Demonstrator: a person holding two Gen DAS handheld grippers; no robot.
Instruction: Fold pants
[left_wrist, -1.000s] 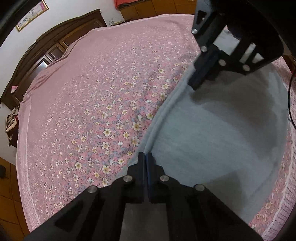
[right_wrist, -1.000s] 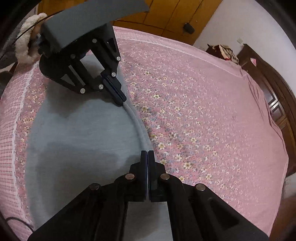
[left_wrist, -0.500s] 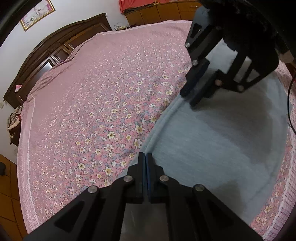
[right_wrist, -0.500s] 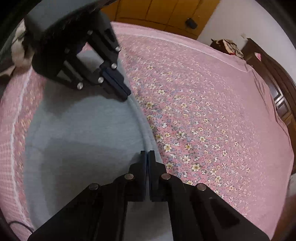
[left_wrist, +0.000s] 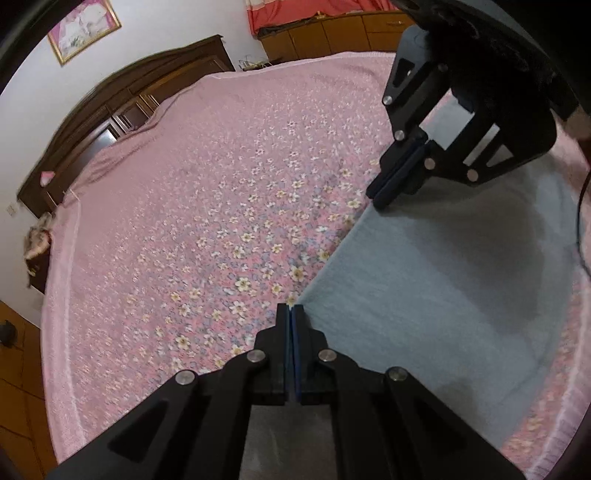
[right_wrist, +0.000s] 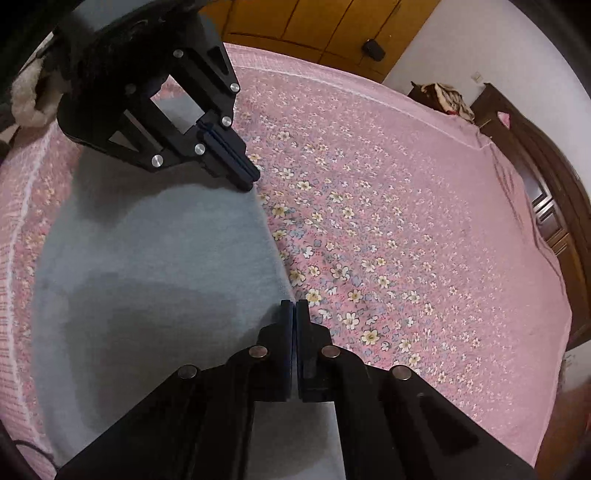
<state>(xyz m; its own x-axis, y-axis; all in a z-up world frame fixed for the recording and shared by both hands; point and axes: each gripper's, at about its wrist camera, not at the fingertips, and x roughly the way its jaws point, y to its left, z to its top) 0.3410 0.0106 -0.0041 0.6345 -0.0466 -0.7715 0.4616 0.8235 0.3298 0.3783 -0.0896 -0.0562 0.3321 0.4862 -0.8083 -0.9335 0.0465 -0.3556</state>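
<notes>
Item: pants (left_wrist: 436, 295), grey-blue soft knit, lying flat on the pink floral bed (left_wrist: 207, 206); they fill the lower right of the left wrist view and the lower left of the right wrist view, their long straight edge running between the two tools. Left gripper (left_wrist: 291, 308) and right gripper (right_wrist: 294, 303) each have their fingers pressed together at that edge, apparently pinching a thin bit of cloth, though the fabric inside cannot be made out. Handling, as judged: light, limp, prone to sag and crease, not fragile; best taken at edge or corners, both ends together, kept taut.
</notes>
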